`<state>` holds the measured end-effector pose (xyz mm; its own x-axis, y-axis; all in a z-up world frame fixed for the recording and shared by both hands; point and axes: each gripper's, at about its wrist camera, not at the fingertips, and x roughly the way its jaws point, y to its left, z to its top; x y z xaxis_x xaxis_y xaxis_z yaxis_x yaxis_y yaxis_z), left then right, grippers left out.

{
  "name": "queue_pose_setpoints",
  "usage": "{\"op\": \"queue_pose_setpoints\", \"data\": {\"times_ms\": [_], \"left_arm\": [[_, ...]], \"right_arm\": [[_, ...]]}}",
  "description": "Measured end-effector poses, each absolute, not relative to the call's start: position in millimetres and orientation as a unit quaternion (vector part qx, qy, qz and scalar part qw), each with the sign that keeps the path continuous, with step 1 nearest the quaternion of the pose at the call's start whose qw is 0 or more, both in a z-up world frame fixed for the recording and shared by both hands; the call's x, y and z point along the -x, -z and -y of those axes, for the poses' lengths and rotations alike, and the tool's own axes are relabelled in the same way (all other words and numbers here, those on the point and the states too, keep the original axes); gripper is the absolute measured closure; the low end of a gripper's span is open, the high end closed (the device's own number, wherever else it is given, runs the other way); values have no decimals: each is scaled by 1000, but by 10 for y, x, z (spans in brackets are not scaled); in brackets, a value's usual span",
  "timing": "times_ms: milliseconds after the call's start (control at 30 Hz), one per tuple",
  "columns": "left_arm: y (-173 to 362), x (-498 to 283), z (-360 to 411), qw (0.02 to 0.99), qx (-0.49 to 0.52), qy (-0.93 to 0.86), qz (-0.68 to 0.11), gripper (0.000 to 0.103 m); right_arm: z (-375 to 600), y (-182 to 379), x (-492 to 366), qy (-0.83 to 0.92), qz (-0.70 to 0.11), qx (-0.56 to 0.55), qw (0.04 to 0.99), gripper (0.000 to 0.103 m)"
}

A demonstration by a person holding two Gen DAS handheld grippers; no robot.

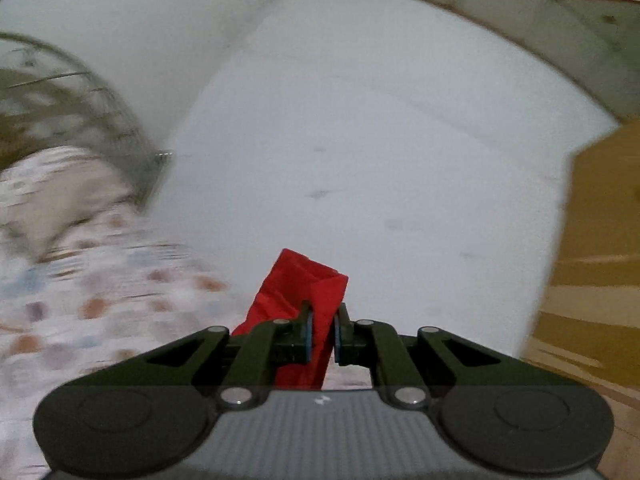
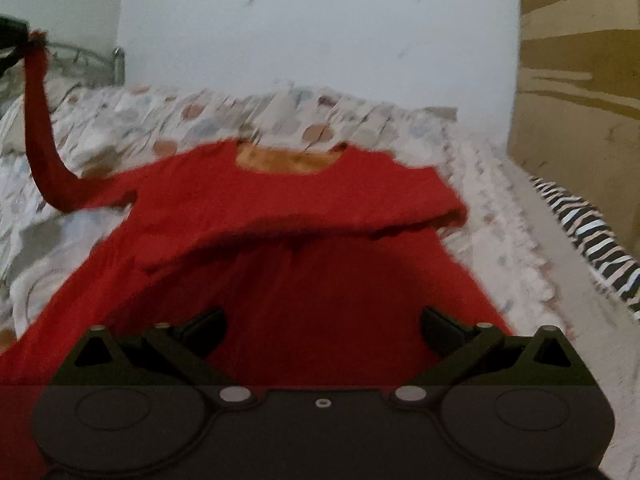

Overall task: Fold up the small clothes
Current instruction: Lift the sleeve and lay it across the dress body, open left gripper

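On the patterned bedspread [image 2: 100, 128], the red shirt [image 2: 304, 208] is lying collar toward twelve o'clock beneath the wide-open, empty right gripper [image 2: 322, 330], while the left gripper [image 1: 323, 334] is pinching its raised sleeve [image 2: 40, 120] at ten o'clock.

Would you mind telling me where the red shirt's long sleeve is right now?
The sleeve is lifted off the patterned bedsheet at the far left of the right wrist view, pinched in the left gripper, near the metal headboard.
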<state>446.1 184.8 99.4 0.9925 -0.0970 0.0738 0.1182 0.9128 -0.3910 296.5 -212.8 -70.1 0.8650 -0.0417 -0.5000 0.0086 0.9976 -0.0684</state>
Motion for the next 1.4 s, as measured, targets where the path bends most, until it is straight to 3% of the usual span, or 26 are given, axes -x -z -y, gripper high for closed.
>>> {"op": "queue_pose_setpoints", "data": {"times_ms": [300,767,867,933,1067,1133,1400], "left_arm": [[-839,-4598,-598,957,185,224,-15,94],[445,-4504,451,923,120,306,-199,93],[519,-4406,514,919,113,299,-232,76],[552,-4350,503,918,114,294,-240,49],[477,-4215,424,924,103,280,-238,21],[390,-4178,350,927,105,271,-236,1],[273,-4113,-303,947,112,175,-246,0]], "right_arm": [[2623,521,-2776,75,-236,-16,969,0],[3188,673,-2439,188,-254,-36,948,0],[3217,721,-2419,197,-258,-38,945,0],[3220,742,-2414,200,-261,-41,944,0],[3188,763,-2445,201,-261,-41,943,0],[3156,757,-2472,200,-260,-37,944,0],[2995,599,-2637,175,-240,-17,955,0]]}}
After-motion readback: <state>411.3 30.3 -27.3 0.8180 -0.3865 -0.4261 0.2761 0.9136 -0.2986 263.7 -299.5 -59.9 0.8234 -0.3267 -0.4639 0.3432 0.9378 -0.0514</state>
